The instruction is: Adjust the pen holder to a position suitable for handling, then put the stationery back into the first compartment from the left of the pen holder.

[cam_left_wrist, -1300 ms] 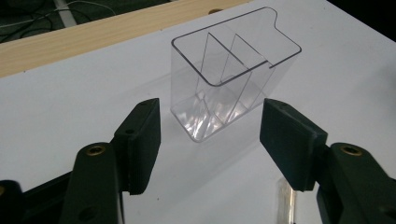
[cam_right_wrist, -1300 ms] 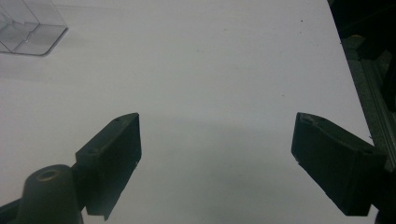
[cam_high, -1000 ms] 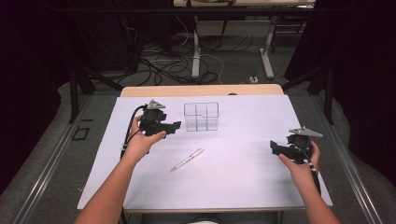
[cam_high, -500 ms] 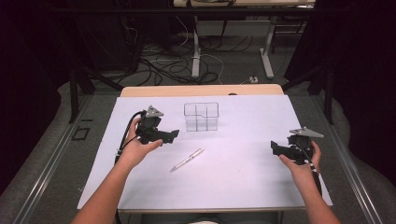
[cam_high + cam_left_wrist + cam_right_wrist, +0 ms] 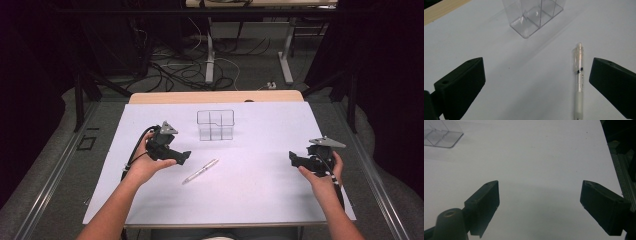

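Observation:
A clear pen (image 5: 201,170) with a white grip lies flat on the white sheet (image 5: 250,200), left of centre. My left gripper (image 5: 183,157) hovers just left of the pen, and its jaws have just been opening. In the left gripper view (image 5: 536,67) the jaws stand wide apart. The pen (image 5: 579,82) lies on the sheet close to the right jaw, and neither pad touches it. A clear divided organiser (image 5: 215,125) stands upright behind the pen. My right gripper (image 5: 294,159) rests at the right side, open over bare sheet (image 5: 540,187).
The organiser (image 5: 534,15) is just ahead of the left jaws, and its corner (image 5: 441,133) sits far off at the top left in the right gripper view. A wooden table edge (image 5: 215,97) runs behind the sheet. Cables and desk legs (image 5: 210,55) lie on the floor beyond.
My left gripper has come down and nearer to the pen, and its jaws have spread wider. The right gripper, the pen and the organiser have stayed put.

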`<state>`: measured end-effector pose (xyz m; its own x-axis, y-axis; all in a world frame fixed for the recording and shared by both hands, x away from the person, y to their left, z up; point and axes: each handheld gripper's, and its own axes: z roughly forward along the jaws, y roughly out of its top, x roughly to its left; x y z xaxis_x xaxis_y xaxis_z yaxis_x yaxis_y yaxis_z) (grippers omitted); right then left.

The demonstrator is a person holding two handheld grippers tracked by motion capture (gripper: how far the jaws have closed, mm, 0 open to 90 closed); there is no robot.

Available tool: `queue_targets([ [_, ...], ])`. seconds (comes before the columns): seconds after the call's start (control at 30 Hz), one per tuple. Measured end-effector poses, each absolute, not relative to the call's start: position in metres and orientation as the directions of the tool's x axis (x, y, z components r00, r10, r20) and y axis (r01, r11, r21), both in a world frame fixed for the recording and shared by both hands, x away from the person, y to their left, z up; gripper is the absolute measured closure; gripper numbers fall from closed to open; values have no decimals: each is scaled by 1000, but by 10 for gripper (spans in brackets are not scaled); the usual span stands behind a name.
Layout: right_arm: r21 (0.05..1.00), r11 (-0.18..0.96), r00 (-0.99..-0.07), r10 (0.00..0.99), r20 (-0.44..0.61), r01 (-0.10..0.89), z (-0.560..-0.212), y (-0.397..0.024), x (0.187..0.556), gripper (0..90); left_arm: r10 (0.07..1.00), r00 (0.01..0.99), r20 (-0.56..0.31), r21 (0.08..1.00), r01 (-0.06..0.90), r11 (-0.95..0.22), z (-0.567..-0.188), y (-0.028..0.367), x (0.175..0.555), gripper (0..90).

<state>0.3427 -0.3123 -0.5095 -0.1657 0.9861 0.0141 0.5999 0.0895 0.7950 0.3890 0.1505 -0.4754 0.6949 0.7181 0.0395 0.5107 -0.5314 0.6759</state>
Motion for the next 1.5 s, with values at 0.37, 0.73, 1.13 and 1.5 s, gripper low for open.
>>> queue_targets([
  [0.37, 791, 102, -175, 985, 7, 603, -510, -312, 343, 155, 701, 711, 60, 650, 505, -568, -480, 146, 384, 37],
  [0.73, 789, 106, -184, 983, 9, 605, -511, -307, 343, 155, 672, 738, 64, 647, 482, -591, -482, 141, 377, 166],
  [1.13, 785, 112, -191, 982, 8, 609, -513, -307, 342, 155, 649, 759, 54, 627, 480, -613, -496, 136, 377, 329],
  [1.5, 784, 118, -194, 981, 3, 609, -513, -307, 342, 154, 620, 784, 26, 592, 488, -641, -512, 129, 378, 424],
])
